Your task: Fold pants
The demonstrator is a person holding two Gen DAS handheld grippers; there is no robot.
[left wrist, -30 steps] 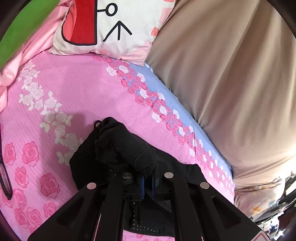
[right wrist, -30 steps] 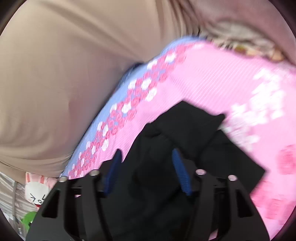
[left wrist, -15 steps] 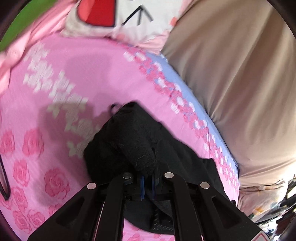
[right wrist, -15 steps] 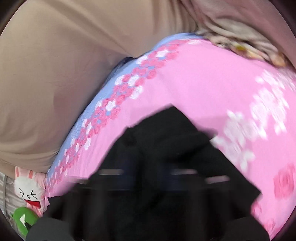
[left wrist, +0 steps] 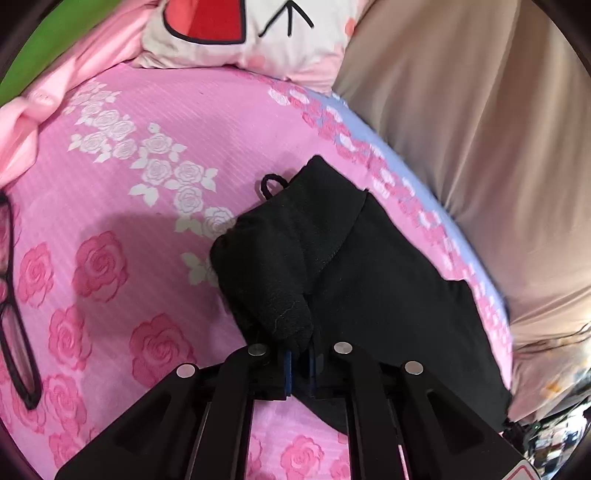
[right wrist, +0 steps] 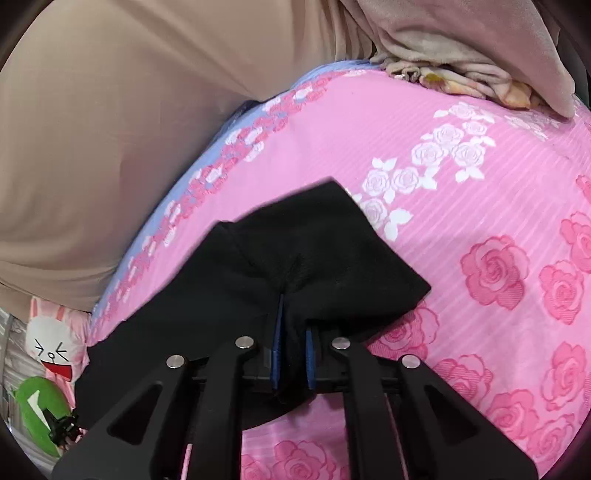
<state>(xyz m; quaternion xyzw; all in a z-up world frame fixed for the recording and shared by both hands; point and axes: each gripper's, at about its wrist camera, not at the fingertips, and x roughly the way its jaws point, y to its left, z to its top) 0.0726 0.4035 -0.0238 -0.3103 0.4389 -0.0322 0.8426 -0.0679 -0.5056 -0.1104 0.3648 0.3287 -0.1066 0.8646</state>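
Black soft fabric pants [left wrist: 369, 280] lying bunched on pink rose-printed bedsheet [left wrist: 129, 206]. Left gripper [left wrist: 300, 365] angled down, pinching a fold. Right gripper [right wrist: 291, 354] likewise angled down, clamped on cloth after closing.

Bed covered by a pink sheet [left wrist: 229, 122] printed with white and deep-pink roses and finished along one side with a pale blue border band [right wrist: 207, 162]. Directly on the sheet lie: black pants [left wrist: 391, 295], bunched and partly folded near the border band, with a drawstring loop [left wrist: 271, 184] resting on the fabric beside them; a cartoon-print pillow [left wrist: 266, 33] at the head end; a pair of black-framed glasses [left wrist: 14, 325] at the left edge of the left wrist view; and a crumpled beige blanket [right wrist: 465, 48] at the far end in the right wrist view.
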